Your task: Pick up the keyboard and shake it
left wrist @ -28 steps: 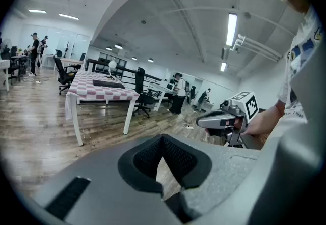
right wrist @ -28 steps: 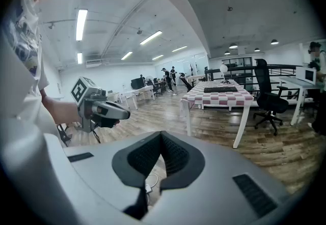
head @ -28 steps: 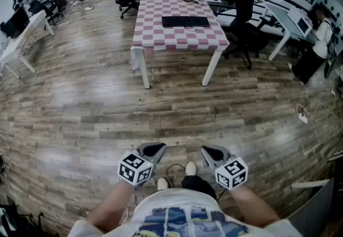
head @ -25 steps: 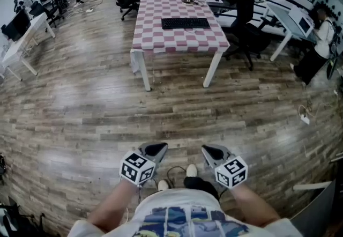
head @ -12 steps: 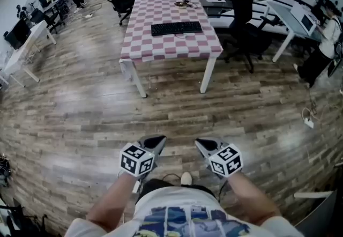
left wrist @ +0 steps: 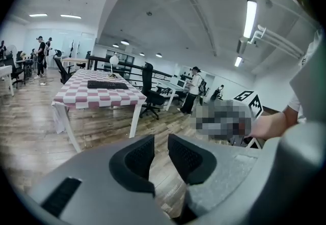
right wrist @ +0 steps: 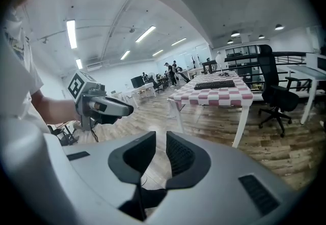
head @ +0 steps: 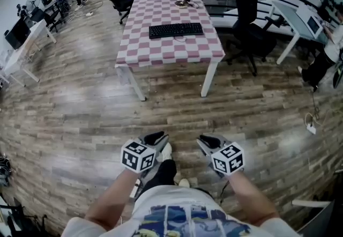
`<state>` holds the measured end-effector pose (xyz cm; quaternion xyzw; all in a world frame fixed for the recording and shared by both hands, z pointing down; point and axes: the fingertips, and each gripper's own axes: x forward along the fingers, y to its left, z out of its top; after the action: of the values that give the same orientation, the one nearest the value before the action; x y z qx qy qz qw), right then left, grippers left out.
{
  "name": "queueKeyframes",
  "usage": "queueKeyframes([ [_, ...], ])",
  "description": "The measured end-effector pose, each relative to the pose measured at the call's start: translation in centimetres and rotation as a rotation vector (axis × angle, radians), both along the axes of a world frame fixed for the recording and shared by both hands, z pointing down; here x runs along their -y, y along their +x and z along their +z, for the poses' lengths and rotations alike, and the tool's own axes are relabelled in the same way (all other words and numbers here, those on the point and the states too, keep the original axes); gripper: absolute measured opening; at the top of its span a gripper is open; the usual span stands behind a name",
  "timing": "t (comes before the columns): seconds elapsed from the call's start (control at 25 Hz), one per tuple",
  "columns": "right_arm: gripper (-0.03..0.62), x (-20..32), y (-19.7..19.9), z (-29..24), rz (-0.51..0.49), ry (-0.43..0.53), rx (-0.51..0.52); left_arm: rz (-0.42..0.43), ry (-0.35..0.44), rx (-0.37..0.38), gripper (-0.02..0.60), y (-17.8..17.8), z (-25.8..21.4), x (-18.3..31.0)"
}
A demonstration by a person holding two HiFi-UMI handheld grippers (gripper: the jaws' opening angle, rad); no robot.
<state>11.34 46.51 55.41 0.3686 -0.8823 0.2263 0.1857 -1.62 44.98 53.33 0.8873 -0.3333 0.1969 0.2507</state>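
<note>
Lying on checkered table (head: 161, 51), keyboard (head: 176, 30) well ahead, left gripper (head: 155, 138) and right gripper (head: 208, 140) just opened slightly, empty

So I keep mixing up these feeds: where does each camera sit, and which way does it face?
Head view: on the person's head, facing steeply down and forward at floor and table; forearms, left gripper, right gripper show.
Left gripper view: on that gripper, along its empty jaws, just opening slightly, toward the table; right gripper beside.
Right gripper view: same, jaws empty, just opening slightly; left gripper beside.
Shared: all show the keyboard.
</note>
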Motion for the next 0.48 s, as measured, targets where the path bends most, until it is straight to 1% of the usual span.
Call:
queueKeyframes([
  [0.2,0.063,5.9,-0.2,0.7,0.047,-0.005,-0.003,0.005,-0.008,-0.038,0.091,-0.9,1.2,6.3],
  [0.36,0.063,13.3,-0.5,-1.1,0.076,-0.016,-0.014,0.022,-0.031,-0.055,0.092,-1.0,0.2,13.9],
  [0.48,0.067,18.0,-1.8,-1.5,0.082,0.005,-0.035,0.034,-0.019,-0.057,0.094,-2.2,0.1,18.5],
])
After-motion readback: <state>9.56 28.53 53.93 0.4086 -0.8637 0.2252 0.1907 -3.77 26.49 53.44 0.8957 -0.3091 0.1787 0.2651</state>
